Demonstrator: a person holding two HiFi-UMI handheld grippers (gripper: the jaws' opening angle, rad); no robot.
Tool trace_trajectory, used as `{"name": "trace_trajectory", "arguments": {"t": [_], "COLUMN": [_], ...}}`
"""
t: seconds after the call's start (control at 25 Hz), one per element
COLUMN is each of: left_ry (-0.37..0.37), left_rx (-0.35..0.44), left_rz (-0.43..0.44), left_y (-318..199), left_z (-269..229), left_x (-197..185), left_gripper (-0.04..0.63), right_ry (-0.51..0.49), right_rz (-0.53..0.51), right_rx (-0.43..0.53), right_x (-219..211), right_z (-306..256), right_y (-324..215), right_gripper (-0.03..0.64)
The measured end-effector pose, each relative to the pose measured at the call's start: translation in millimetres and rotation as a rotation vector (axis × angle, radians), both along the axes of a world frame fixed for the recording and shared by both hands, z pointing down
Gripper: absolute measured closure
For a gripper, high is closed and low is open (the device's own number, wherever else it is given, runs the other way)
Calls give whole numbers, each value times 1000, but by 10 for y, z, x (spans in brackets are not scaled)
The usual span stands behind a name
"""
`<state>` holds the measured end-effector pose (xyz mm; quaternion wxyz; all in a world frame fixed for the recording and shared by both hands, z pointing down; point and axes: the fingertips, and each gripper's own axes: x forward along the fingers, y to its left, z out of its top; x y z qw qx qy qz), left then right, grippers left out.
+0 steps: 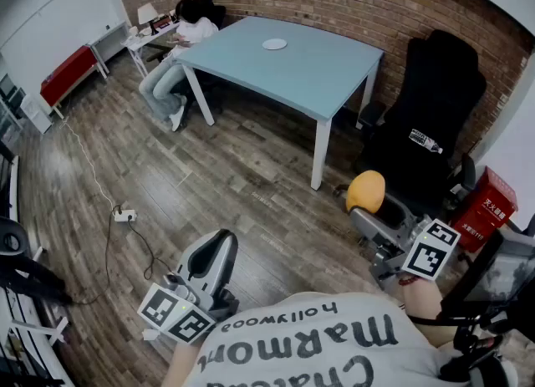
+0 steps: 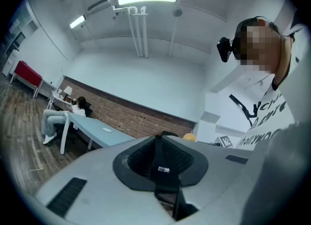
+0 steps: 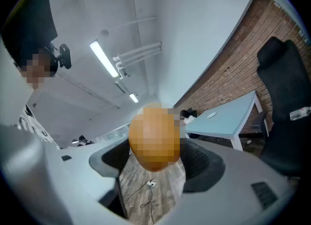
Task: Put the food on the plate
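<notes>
A round orange-yellow piece of food point(image 1: 366, 190) sits between the jaws of my right gripper point(image 1: 374, 212), held in the air at the lower right, far from the table. In the right gripper view the food point(image 3: 154, 139) fills the gap between the dark pads point(image 3: 204, 163), and both press on it. A small white plate point(image 1: 274, 43) lies on the light blue table point(image 1: 318, 76) across the room, also visible as a plate point(image 3: 212, 115) past the food. My left gripper point(image 1: 216, 252) hangs low at the left with its pads point(image 2: 175, 163) closed together on nothing.
A black office chair point(image 1: 430, 118) stands right of the table, with a red box point(image 1: 489, 206) beside it. A person point(image 1: 180, 51) sits at the table's far left end. A power strip point(image 1: 124, 215) and its cable lie on the wood floor.
</notes>
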<state>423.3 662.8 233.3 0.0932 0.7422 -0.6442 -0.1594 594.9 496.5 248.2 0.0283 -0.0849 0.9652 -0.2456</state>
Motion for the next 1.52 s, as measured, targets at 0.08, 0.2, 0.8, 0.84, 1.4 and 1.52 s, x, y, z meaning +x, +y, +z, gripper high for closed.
{"name": "trace_trajectory", "arguments": {"t": [0.08,0.2,0.8,0.84,1.4,1.52], "left_ry": [2,2,-45,-41,26,34], "left_rx": [0,1,39,30,-7,-4], "left_rz": [-1,-2,-32,-36,-76,-76], "left_y": [1,1,-203,-257,-1800,-2168], "left_z": [-20,-46,42,69,213,206], "left_x": [-26,-73,-543,-579,-1290,-1422], "left_gripper": [552,552,552,552,552,552], "right_ry": [3,-3,-18,-22,146,144], "right_rz": [0,-2,70,71,30,21], "right_rx": [3,2,-30,-42,71,73], "right_x": [-28,-71,-363,-379,-1185,-1318], "right_z": [-23,-51,150,173,399,368], "right_y": [-1,-1,-335,-397,-2078,-2443], "right_gripper": [291,291,291,291,291,291]}}
